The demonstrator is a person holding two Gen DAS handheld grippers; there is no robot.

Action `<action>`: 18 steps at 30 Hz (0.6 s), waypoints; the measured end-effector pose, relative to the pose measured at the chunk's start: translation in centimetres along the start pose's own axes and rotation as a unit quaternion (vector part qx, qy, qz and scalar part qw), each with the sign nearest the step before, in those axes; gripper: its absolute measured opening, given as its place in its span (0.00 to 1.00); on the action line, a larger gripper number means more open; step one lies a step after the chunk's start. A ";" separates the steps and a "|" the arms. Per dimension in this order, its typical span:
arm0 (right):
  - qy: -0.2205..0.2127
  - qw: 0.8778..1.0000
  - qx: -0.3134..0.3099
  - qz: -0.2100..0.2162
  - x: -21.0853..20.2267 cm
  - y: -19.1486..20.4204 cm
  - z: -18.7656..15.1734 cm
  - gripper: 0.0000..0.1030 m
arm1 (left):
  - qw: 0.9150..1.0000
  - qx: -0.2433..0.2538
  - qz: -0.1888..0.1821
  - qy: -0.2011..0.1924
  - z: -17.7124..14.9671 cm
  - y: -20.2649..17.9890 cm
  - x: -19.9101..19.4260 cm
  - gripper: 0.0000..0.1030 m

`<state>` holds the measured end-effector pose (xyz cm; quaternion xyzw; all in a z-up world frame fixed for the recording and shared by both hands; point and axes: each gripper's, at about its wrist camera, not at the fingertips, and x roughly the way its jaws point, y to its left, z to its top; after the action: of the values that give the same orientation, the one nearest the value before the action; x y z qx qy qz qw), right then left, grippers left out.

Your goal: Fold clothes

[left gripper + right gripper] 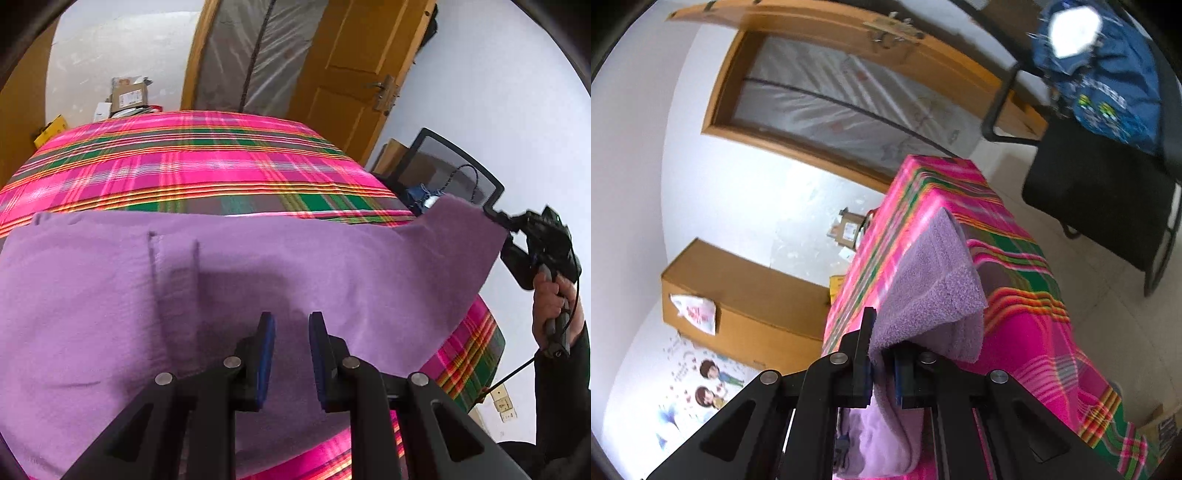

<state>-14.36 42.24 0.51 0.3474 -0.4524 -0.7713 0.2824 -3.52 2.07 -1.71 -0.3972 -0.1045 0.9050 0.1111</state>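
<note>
A purple towel (229, 280) lies spread over a table under a pink plaid cloth (192, 162). My left gripper (291, 332) is low over the towel's near part, open, with towel surface showing in the gap between its blue pads. My right gripper (505, 232) is at the right, held by a hand (550, 306). It is shut on the towel's right corner and lifts it off the table. In the right wrist view the towel (934, 280) rises in a fold from the plaid cloth (1027, 332) into my right gripper (882, 356), pinched between the pads.
A black mesh chair (450, 173) with a blue garment (1108, 81) stands past the table's right end. A wooden door (354, 74) and plastic-covered doorway are behind. Cardboard boxes (129, 96) sit on the floor, and a wooden cabinet (746, 306) stands against the wall.
</note>
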 end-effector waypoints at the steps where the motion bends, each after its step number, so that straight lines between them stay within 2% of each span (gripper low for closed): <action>1: 0.002 1.000 -0.007 0.002 0.1 0.5 0.0 0.08 | 1.000 0.004 -0.004 0.001 0.1 -0.4 0.2 0.18; 7: 0.017 0.999 -0.042 0.014 0.5 3.5 -0.2 0.08 | 1.000 0.018 -0.023 0.002 0.4 -1.6 0.6 0.18; 18: 0.051 0.992 -0.114 0.014 2.5 8.1 -2.1 0.11 | 0.999 0.012 -0.031 -0.007 0.4 -1.3 -0.1 0.18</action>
<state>-13.22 35.82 6.38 0.3454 -0.3511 -0.7950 0.3541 -3.63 3.23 -1.04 -0.3864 -0.1060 0.9050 0.1430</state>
